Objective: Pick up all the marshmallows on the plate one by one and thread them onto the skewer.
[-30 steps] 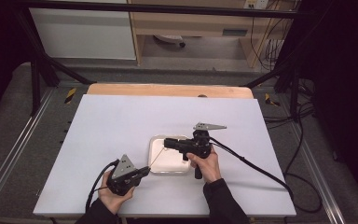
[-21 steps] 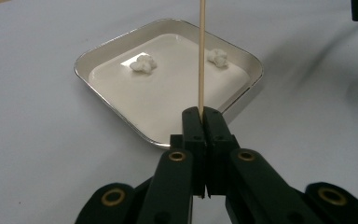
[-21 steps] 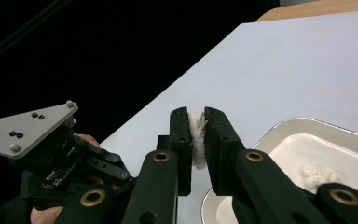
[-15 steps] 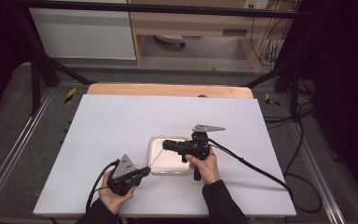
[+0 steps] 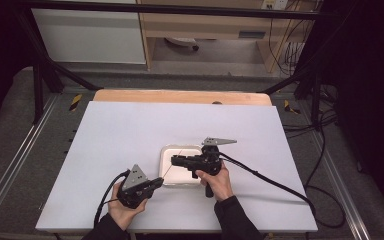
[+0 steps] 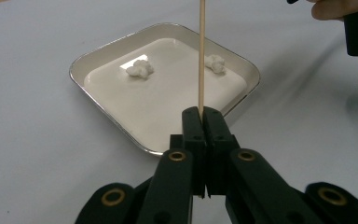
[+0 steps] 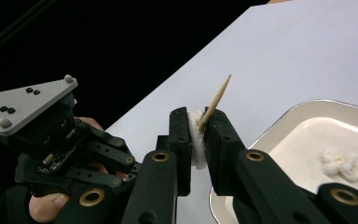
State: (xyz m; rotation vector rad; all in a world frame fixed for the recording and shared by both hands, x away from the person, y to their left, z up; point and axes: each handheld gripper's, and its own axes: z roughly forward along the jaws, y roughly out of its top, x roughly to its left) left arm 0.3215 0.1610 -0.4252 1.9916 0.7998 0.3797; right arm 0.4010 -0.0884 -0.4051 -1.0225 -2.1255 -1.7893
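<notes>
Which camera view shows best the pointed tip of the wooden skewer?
The right gripper view: the skewer tip pokes through the white piece in the right gripper. The left gripper view shows the shaft clamped in the left gripper; the high view, a thin line.

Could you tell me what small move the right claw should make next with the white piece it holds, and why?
Probably push the white piece a little further down the wooden skewer. The skewer's pointed tip already pokes out past the piece between the right claw's jaws, and the left claw holds the skewer's other end clamped. Two more pieces wait in the tray, so room is needed.
</notes>
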